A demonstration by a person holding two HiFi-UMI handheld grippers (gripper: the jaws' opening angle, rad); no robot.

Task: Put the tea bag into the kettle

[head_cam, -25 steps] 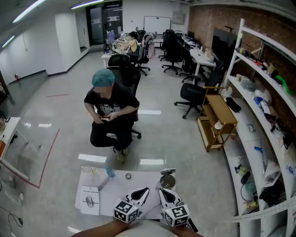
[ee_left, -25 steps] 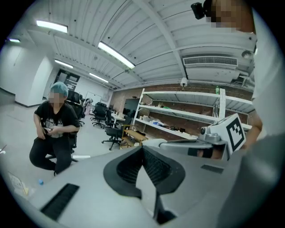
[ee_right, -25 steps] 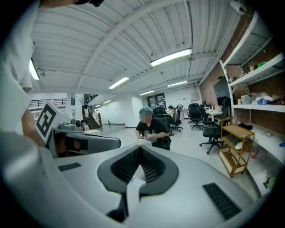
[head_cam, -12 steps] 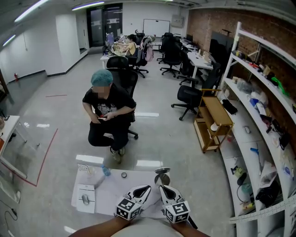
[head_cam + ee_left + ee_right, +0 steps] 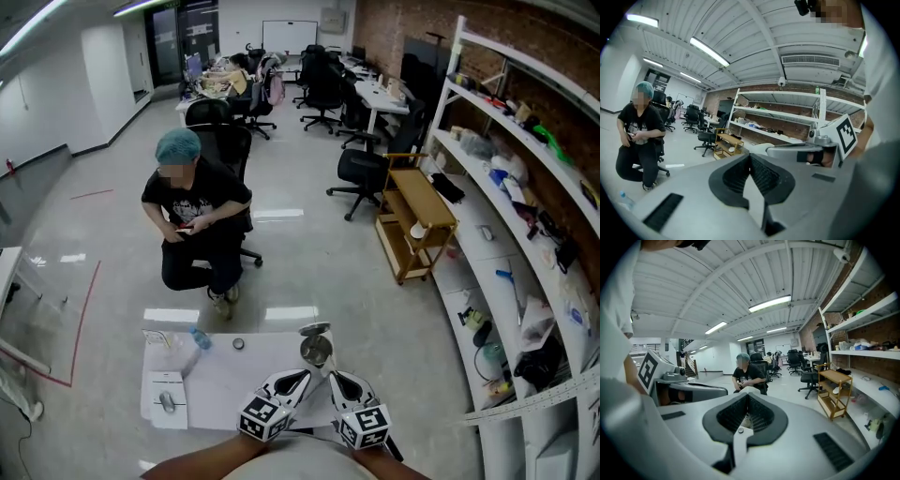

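Observation:
A steel kettle (image 5: 316,349) stands on the white table (image 5: 253,375) in the head view, just beyond both grippers. No tea bag can be made out anywhere. My left gripper (image 5: 300,377) and right gripper (image 5: 334,378) are held low and close together near the table's front edge, tips pointing at the kettle. Both are shut with nothing between the jaws. In the left gripper view the left gripper (image 5: 749,156) points up towards shelves and ceiling. The right gripper (image 5: 746,397) faces the room in the right gripper view.
On the table's left lie a small water bottle (image 5: 198,337), a clear bag (image 5: 157,338), a small round object (image 5: 238,344) and a mouse on paper (image 5: 167,401). A person (image 5: 194,220) in a teal cap crouches beyond the table. White shelves (image 5: 511,272) run along the right.
The head view has shifted, so table and kettle sit a little higher and further left. Both grippers stay shut and close together.

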